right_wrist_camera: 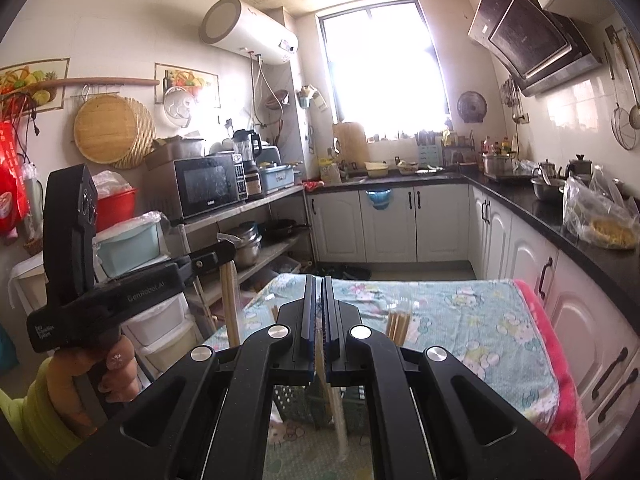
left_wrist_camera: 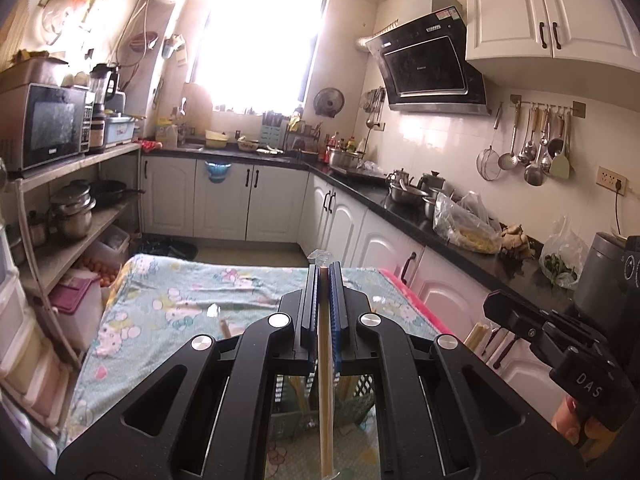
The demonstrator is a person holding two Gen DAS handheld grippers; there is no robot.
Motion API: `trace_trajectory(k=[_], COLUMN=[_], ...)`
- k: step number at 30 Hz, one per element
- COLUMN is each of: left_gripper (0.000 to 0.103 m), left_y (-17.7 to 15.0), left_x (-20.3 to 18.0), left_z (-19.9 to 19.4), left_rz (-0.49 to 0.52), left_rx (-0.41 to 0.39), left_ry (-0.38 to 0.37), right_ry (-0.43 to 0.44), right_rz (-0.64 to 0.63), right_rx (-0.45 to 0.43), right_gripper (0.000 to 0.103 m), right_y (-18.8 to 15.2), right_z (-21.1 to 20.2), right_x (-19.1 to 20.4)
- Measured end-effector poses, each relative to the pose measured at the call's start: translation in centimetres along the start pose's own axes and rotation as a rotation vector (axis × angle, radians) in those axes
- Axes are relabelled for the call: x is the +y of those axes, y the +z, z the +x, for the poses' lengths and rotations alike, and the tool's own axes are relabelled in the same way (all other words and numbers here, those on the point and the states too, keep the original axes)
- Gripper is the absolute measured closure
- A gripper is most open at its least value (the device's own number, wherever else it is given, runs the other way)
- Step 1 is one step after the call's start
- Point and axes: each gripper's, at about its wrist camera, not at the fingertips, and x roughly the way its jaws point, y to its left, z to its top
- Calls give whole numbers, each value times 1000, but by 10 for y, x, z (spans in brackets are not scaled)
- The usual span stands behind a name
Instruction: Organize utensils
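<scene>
My left gripper (left_wrist_camera: 323,270) is shut on a pair of wooden chopsticks in a clear wrapper (left_wrist_camera: 325,392), held upright over a green slotted basket (left_wrist_camera: 352,408) on the table. My right gripper (right_wrist_camera: 317,282) is shut on another wrapped pair of chopsticks (right_wrist_camera: 335,404), also upright above the green basket (right_wrist_camera: 352,404). The left gripper (right_wrist_camera: 224,249) shows in the right wrist view at left, with its chopsticks (right_wrist_camera: 231,300) hanging below. The right gripper (left_wrist_camera: 496,308) shows at the right of the left wrist view. More chopsticks (right_wrist_camera: 398,326) stand in the basket.
The table wears a light blue cartoon-print cloth (left_wrist_camera: 180,300) with a pink blanket edge (right_wrist_camera: 560,360) at right. White cabinets under a black counter (left_wrist_camera: 400,208) run along the right. A shelf rack with a microwave (left_wrist_camera: 44,128) and pots stands at left.
</scene>
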Motion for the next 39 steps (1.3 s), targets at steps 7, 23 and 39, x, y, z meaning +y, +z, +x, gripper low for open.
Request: trace_trajectory(k=[7,23,39], left_gripper=[100,100,100], left_y=[17,34,20], left_x=[-1,9,34], left_z=[3,19,52], left_rz=[4,1,-35], left_rx=[-32,-86,-62], left_ry=[18,96,168], right_ry=[14,26,-35], right_rz=[-8,-29,-15], right_rx=[-37,-89,-48], right_gripper=[100,100,100], right_y=[25,66,57], right_z=[5,20,62], right_x=[4,7,-18])
